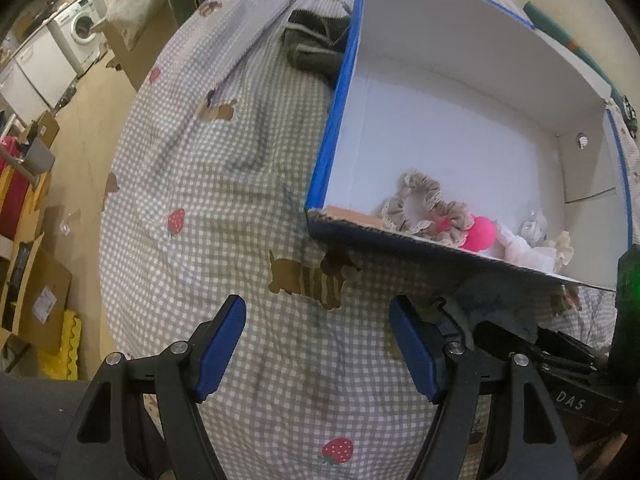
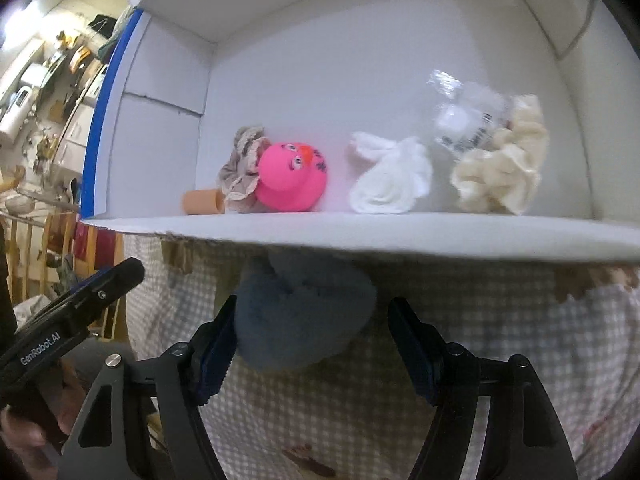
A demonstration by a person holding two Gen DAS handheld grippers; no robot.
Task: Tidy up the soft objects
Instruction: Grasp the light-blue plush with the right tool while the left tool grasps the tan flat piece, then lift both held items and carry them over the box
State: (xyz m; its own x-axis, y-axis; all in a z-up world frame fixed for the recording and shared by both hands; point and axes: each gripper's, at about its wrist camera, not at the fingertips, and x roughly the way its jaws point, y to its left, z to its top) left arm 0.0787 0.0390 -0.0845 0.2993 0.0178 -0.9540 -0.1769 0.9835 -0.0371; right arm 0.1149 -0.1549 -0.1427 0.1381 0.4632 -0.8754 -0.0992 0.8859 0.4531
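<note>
hovering right gripper [image 2: 310, 344] over blue cloth [image 2: 304, 316]

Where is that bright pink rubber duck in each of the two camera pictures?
Left wrist view: pink rubber duck sits low and right of centre, half hidden behind the box's near wall.
Right wrist view: it sits just left of centre, on the box floor behind the near wall.
Shared landmark: the beige lace scrunchie touching the duck's left side.
</note>
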